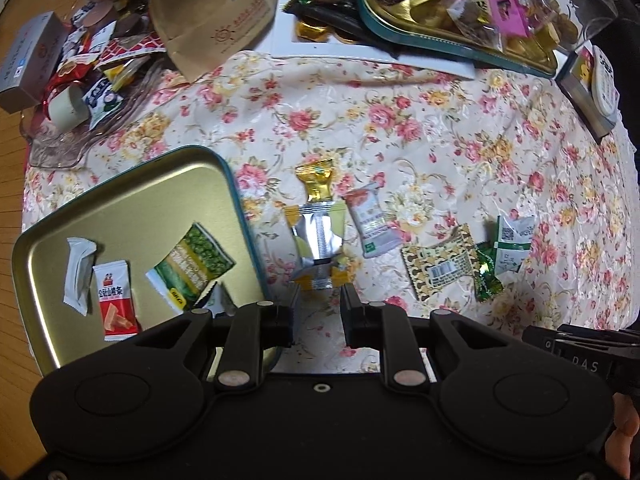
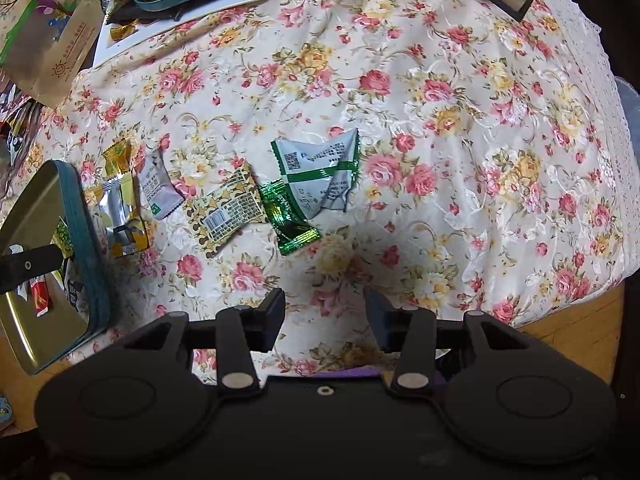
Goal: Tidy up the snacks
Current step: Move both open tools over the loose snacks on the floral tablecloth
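Note:
A gold tin tray (image 1: 120, 196) with a teal rim lies at the left and holds a white packet (image 1: 79, 276), a red packet (image 1: 114, 300) and a green pea packet (image 1: 192, 270). Loose snacks lie in a row on the floral cloth: a silver-and-yellow packet (image 1: 318, 244), a gold candy (image 1: 316, 180), a grey-white packet (image 1: 370, 224), a brown patterned packet (image 1: 438, 266), a green foil candy (image 1: 486, 276) and a green-white packet (image 1: 512, 246). My left gripper (image 1: 319, 300) is open, its fingertips at the near end of the silver-and-yellow packet. My right gripper (image 2: 325, 308) is open and empty, short of the green foil candy (image 2: 290, 220).
A second teal tray (image 1: 460, 36) full of sweets sits at the back. A brown paper bag (image 1: 216, 12) and a heap of packets fill the back left. A grey box (image 1: 588, 96) stands at the right. The cloth's edge and wooden floor (image 2: 568, 332) are at the right.

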`<state>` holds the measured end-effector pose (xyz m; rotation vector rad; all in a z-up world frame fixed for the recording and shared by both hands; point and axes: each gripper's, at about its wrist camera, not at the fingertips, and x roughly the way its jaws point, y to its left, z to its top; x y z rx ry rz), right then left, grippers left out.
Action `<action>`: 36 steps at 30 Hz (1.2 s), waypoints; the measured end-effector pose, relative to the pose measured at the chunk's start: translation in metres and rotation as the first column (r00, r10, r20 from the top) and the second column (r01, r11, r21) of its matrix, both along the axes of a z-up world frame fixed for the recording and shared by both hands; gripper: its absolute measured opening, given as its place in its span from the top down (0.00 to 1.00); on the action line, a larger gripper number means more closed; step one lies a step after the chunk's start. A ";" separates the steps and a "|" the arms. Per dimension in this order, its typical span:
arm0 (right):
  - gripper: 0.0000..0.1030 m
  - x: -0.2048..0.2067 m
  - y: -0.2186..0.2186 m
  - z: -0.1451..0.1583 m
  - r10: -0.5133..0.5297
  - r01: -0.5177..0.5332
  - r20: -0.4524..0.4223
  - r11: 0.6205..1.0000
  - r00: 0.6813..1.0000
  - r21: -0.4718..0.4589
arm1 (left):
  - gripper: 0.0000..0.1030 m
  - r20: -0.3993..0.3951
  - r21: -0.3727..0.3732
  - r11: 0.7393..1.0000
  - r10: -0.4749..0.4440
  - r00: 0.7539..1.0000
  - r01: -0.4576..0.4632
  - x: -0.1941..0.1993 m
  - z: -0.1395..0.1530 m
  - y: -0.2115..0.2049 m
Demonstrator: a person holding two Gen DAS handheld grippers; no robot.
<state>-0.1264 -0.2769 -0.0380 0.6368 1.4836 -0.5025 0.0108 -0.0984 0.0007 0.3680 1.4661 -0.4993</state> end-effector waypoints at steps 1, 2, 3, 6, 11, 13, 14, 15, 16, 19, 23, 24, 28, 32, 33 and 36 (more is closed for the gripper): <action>0.54 -0.002 -0.001 0.001 -0.004 0.004 0.001 1.000 1.000 0.001 | 0.73 -0.002 0.001 1.000 -0.004 1.000 0.004 -0.001 0.000 -0.003; 0.54 -0.004 -0.001 0.001 -0.007 0.007 0.001 1.000 1.000 0.003 | 0.73 -0.003 0.003 1.000 -0.007 1.000 0.007 -0.002 -0.001 -0.005; 0.54 -0.005 -0.002 0.002 -0.008 0.008 0.002 1.000 1.000 0.007 | 0.73 -0.003 0.004 1.000 -0.010 1.000 0.010 -0.003 -0.001 -0.007; 0.54 -0.009 -0.004 0.003 -0.014 0.014 0.007 1.000 1.000 0.017 | 0.73 -0.003 0.011 1.000 -0.020 1.000 0.020 -0.006 -0.003 -0.014; 0.54 -0.012 -0.007 0.006 -0.026 0.025 0.018 0.999 1.000 0.026 | 0.73 -0.007 0.020 0.999 -0.041 0.999 0.041 -0.012 -0.007 -0.021; 0.54 -0.012 -0.009 0.006 -0.033 0.033 0.019 0.999 0.999 0.028 | 0.73 -0.007 0.025 0.998 -0.050 0.999 0.050 -0.014 -0.008 -0.023; 0.54 -0.012 -0.009 0.006 -0.037 0.036 0.020 0.999 0.999 0.029 | 0.73 -0.007 0.028 0.998 -0.051 0.999 0.051 -0.014 -0.009 -0.023; 0.54 -0.012 -0.009 0.007 -0.038 0.037 0.021 0.999 0.999 0.033 | 0.73 -0.007 0.031 0.998 -0.051 0.999 0.052 -0.015 -0.010 -0.023; 0.54 -0.011 -0.009 0.007 -0.038 0.037 0.024 0.999 0.999 0.036 | 0.73 -0.008 0.031 0.998 -0.052 0.999 0.052 -0.015 -0.010 -0.023; 0.54 -0.009 -0.007 0.009 -0.031 0.030 0.034 0.999 0.999 0.036 | 0.73 -0.009 0.034 0.998 -0.053 0.999 0.053 -0.016 -0.011 -0.023; 0.54 -0.006 -0.005 0.008 -0.023 0.023 0.033 1.000 0.999 0.016 | 0.73 -0.004 0.045 0.998 -0.052 0.999 0.052 -0.015 -0.013 -0.026; 0.54 -0.006 -0.006 0.006 -0.027 0.027 0.028 1.000 0.999 0.013 | 0.73 -0.003 0.049 0.998 -0.046 0.999 0.046 -0.014 -0.014 -0.028; 0.54 -0.004 -0.007 0.000 -0.035 0.034 0.011 0.999 0.999 0.010 | 0.73 -0.006 0.045 0.998 -0.038 0.999 0.039 -0.014 -0.016 -0.033; 0.54 -0.002 -0.009 -0.003 -0.042 0.042 0.002 0.999 0.999 -0.005 | 0.73 -0.014 0.046 0.998 -0.029 0.999 0.030 -0.014 -0.023 -0.043; 0.54 -0.002 -0.009 -0.003 -0.046 0.046 0.000 0.999 0.999 -0.003 | 0.73 -0.016 0.052 0.998 -0.026 1.000 0.027 -0.014 -0.025 -0.046; 0.55 -0.003 -0.009 -0.002 -0.049 0.049 0.008 0.999 0.999 0.010 | 0.73 -0.030 0.061 0.998 -0.018 0.999 0.020 -0.016 -0.033 -0.055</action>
